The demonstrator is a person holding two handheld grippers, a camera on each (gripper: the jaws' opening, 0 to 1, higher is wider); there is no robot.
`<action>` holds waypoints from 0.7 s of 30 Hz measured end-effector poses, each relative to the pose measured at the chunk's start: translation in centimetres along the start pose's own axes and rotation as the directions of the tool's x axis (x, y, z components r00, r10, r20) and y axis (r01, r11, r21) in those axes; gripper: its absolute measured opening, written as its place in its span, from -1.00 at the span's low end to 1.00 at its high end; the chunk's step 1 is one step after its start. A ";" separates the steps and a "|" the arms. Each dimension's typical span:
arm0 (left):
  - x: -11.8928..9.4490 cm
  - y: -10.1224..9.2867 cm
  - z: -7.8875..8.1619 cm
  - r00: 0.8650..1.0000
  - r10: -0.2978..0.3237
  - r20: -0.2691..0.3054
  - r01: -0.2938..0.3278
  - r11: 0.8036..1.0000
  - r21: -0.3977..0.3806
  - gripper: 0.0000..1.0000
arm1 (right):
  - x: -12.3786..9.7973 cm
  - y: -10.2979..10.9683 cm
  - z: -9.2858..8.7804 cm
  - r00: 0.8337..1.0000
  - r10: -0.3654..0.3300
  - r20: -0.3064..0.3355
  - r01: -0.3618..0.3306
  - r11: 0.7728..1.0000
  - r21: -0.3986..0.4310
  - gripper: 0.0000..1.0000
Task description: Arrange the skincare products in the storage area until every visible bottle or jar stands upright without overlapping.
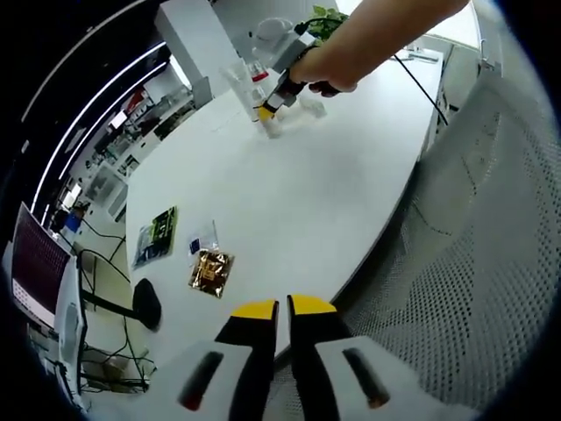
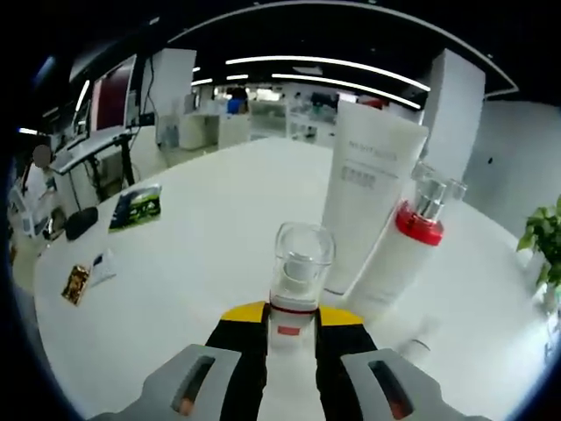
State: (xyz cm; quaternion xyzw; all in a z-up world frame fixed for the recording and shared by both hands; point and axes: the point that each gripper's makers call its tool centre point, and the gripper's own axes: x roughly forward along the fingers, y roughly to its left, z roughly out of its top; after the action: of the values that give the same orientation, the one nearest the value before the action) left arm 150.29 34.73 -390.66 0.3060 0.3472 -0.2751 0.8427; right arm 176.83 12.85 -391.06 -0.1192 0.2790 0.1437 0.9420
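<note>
Right tongs [image 2: 290,323] are gripping a clear-capped bottle [image 2: 298,272], standing it beside the tube [image 2: 368,193]; next, releasing gently. Left tongs [image 1: 282,309] are hovering narrow, empty.

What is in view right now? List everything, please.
Table: one, white, under everything.
Tube: one, white, upright, behind the bottles.
Red-collar bottle: one, white, clear cap, leaning on the tube.
Small bottle: one, clear cap, upright between the right claw's jaws.
Packets: several, green, blue, gold, near the table's edge.
Plant: one, green, far side.
Mesh chair: one, grey, beside the table.
Left claw: yellow-tipped, jaws nearly together, holding nothing.
Right claw: yellow-tipped, gripping the small bottle.
Hand: one, holding the right claw.
</note>
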 end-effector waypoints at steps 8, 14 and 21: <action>0.0 0.0 0.0 1.000 0.001 -0.002 -0.001 1.000 -0.001 -1.00 | 0.4 -0.3 0.0 1.000 -0.018 -0.008 0.018 1.000 0.025 -0.70; -0.1 0.0 0.0 1.000 0.001 -0.003 -0.001 1.000 0.000 -1.00 | 0.4 -0.4 0.0 1.000 -0.022 -0.015 0.023 0.999 0.034 -0.69; -0.1 0.0 0.0 1.000 0.004 0.000 -0.004 1.000 0.001 -1.00 | 0.6 -0.4 -0.1 1.000 0.000 -0.027 0.001 0.998 0.067 -0.64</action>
State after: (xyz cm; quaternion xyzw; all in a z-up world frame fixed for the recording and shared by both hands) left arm 150.25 34.74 -390.56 0.3070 0.3464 -0.2735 0.8432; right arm 177.36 12.59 -391.43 -0.0897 0.2965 0.1324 0.9415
